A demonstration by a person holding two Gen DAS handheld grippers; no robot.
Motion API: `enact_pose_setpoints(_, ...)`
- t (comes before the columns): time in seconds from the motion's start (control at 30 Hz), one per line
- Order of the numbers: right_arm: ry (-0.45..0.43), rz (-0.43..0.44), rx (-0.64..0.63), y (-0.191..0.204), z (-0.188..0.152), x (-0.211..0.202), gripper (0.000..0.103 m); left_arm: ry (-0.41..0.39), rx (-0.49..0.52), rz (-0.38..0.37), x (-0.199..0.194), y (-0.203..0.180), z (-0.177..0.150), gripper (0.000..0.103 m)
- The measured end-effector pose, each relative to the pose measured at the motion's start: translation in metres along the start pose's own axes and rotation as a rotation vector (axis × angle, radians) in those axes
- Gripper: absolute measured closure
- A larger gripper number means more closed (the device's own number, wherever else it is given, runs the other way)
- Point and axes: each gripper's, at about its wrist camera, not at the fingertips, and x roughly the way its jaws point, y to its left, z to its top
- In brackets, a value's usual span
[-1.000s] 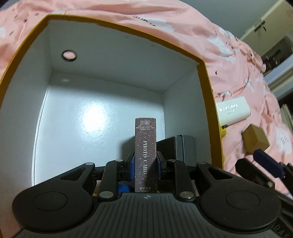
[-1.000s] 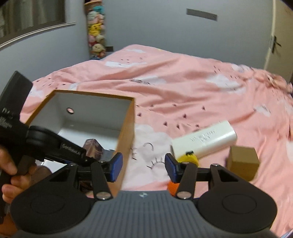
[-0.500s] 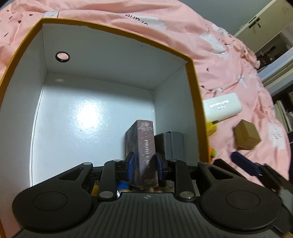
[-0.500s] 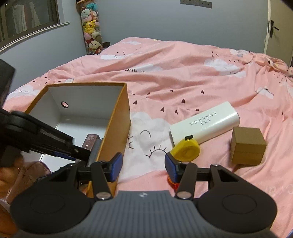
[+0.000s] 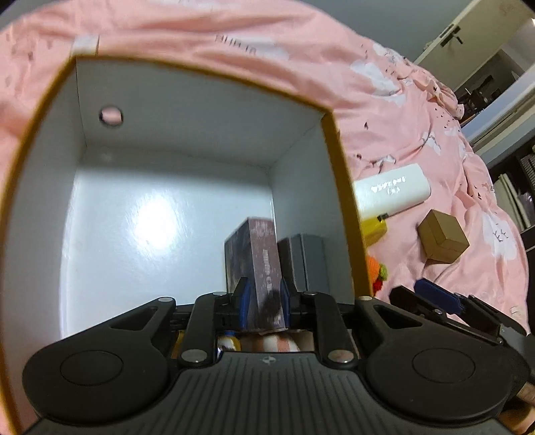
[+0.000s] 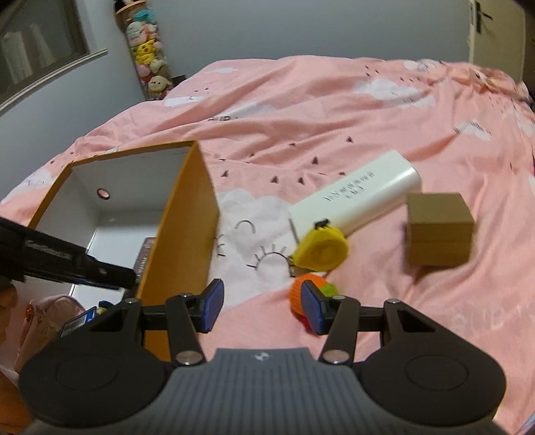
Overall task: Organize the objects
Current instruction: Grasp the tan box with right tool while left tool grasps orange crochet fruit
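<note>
The left gripper (image 5: 261, 302) has its blue pads clamped together on something; the right gripper (image 6: 261, 309), at its four o'clock, is spread wide.

Pink duvet (image 6: 334, 110) w/ white clouds covers bed. Grey walls (image 6: 301, 26); window (image 6: 36, 50) at left; stacked plush toys (image 6: 150, 63) in corner; door w/ handle (image 6: 479, 20) far right.

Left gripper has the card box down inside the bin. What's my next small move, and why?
Probably open the left gripper and back out. The card box stands inside the bin, beside the grey box, with the blue pads clamped on its sides. Whether it rests on the floor is hidden, so release gently. The right gripper is open and holds nothing.
</note>
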Motion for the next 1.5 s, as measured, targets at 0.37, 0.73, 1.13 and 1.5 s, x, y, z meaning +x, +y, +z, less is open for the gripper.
enact_pose_setpoints(0.37,-0.063,-0.109,0.074,-0.054,0.003,-0.028,0.049,-0.119,0.387,-0.099,-0.03,-0.095,-0.001,0.078)
enact_pose_setpoints(0.73,-0.128,-0.211,0.071,-0.089,0.011,-0.023,0.039,0.053,0.572,-0.027,0.053,-0.153,-0.017,0.068)
enact_pose_setpoints(1.13,-0.139,-0.235,0.039,-0.107,0.016,0.014,0.026,0.162,0.68,0.078,0.114,-0.168,-0.02,0.047)
enact_pose_setpoints(1.5,-0.149,-0.206,0.05,-0.12,0.012,0.027,0.026,0.237,0.68,0.149,0.15,-0.174,-0.018,0.041)
